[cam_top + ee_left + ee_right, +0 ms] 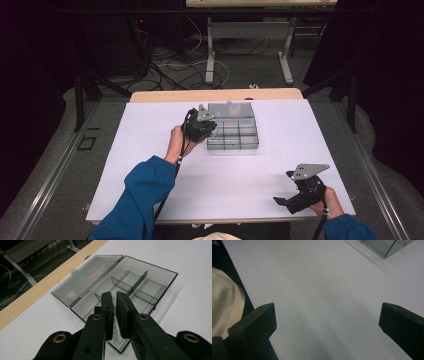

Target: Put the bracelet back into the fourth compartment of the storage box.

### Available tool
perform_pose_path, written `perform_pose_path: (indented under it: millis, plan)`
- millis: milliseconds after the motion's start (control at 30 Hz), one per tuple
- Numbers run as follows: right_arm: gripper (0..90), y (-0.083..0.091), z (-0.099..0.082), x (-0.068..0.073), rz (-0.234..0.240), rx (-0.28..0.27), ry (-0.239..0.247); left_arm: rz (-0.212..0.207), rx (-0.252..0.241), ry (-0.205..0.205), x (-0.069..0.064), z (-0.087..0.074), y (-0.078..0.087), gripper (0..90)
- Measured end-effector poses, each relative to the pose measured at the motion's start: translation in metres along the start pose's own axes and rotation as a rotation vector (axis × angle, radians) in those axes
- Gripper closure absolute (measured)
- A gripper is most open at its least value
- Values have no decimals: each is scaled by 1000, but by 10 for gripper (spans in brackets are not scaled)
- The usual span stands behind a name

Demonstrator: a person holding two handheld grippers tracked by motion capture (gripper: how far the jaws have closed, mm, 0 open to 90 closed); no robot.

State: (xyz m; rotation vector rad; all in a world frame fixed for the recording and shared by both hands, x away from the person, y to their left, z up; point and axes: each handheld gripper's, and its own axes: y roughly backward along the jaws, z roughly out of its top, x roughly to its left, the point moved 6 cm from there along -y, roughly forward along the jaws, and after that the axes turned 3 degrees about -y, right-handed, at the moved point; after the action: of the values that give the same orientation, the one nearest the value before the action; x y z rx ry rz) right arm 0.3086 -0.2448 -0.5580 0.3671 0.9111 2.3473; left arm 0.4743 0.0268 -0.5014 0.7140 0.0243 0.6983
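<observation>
- My left tongs [113, 296] hang over the near end of the clear divided box [150, 285], jaws clenched almost together; something small and pale seems to sit between them, but I can't make it out for sure.
- The box rests on the white counter [150, 150] toward its far edge, lid [85, 280] folded flat open on the side toward the wooden strip.
- Its long axis runs straight away from my left tongs, so the empty compartments lie just ahead and below.
- My right tongs [287, 202] rest released, jaws wide, well apart from the box at the counter's near right corner.
- I judge the left hand much nearer, so the coming move belongs to it.
</observation>
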Motion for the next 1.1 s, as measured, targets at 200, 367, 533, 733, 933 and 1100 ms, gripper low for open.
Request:
perform_pose_path:
  millis: [200,367,533,733,933,1100]
  plan:
    - [9,0,0,1,1,3,-6,4,3,12,-1,-1,-6,847]
    - [9,0,-1,1,-2,14,-8,-13,27,9,-1,-3,-9,847]
    - [9,0,-1,2,2,17,-3,-12,31,7,-4,-4,-15,847]
    - [9,0,-1,1,1,22,3,-14,44,14,-8,-7,-24,846]
    - [9,0,-2,1,-2,33,7,-21,61,14,-11,-9,-28,845]
    - [10,0,-1,1,-9,28,6,-29,77,19,-12,-12,-33,845]
